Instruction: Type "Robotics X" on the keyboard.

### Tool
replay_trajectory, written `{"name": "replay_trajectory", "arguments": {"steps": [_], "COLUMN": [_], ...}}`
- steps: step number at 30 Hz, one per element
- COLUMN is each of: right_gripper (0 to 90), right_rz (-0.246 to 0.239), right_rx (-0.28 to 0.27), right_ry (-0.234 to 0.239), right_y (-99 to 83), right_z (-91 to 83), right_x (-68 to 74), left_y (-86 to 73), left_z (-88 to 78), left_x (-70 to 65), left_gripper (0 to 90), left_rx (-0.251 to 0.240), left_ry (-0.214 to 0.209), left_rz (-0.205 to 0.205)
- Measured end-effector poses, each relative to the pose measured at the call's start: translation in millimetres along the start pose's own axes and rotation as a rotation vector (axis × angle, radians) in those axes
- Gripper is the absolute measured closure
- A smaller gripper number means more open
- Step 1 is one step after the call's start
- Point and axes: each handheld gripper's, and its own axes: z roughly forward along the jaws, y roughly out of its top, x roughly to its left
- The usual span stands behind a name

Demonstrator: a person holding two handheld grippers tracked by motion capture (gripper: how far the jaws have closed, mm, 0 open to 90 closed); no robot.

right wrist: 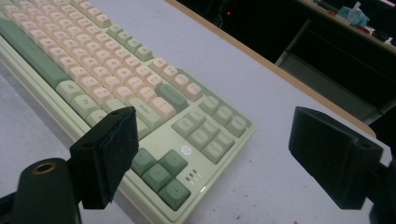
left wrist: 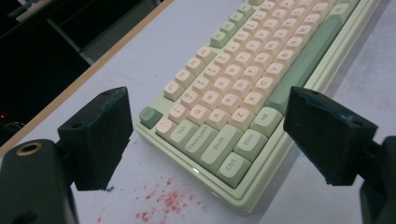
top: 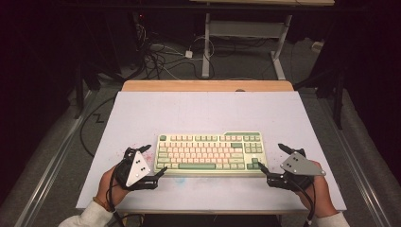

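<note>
We are looking down on a pale lavender-grey table (top: 198, 113) with a wooden strip along its far edge. A mint-green keyboard (top: 210, 152) with cream and green keys is lying flat near the middle of the table, a little toward the person's side, its long edge running across.

The person's two hands are coming in from the bottom, each holding a black two-jaw gripper. The left gripper (top: 153, 161) is sitting just beside the keyboard's left end, jaws pointing toward it. Its jaws are standing wide apart and gripping nothing. One tip is lying close to the keyboard's near left corner; we cannot tell whether it is touching. The left hand (top: 109, 184) is wrapping the gripper's body from behind, with a white sleeve showing at the wrist.

The right gripper (top: 270, 157) is sitting just beside the keyboard's right end. Its jaws are also spread wide and empty, with one tip close to the near right corner by the arrow keys. The right hand (top: 320, 190) is holding it from behind.

In the left gripper view, the keyboard's left corner, with its Ctrl, Shift and Tab keys, is lying between the two jaws, and small red specks (left wrist: 161, 203) are dotting the table in front of it. In the right gripper view, the green arrow keys (right wrist: 159, 173) are showing just past the left-hand jaw.
</note>
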Motion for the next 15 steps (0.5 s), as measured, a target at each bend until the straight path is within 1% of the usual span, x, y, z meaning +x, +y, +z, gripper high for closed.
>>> {"name": "replay_trajectory", "arguments": {"steps": [4,15], "right_gripper": [16.6,16.6], "right_rz": [-0.004,0.009], "right_rx": [0.005,0.019], "right_ry": [-0.004,-0.018], "right_y": [-4.1,-16.0], "right_z": [-2.5,-8.4], "right_x": [-0.5,-5.3], "left_y": [-3.7,-13.2], "left_z": [-1.7,-3.8], "left_x": [0.8,2.6], "left_gripper": [15.0,15.0], "left_rx": [0.009,0.032], "left_ry": [0.001,0.011], "left_rz": [-0.001,-0.009]}}
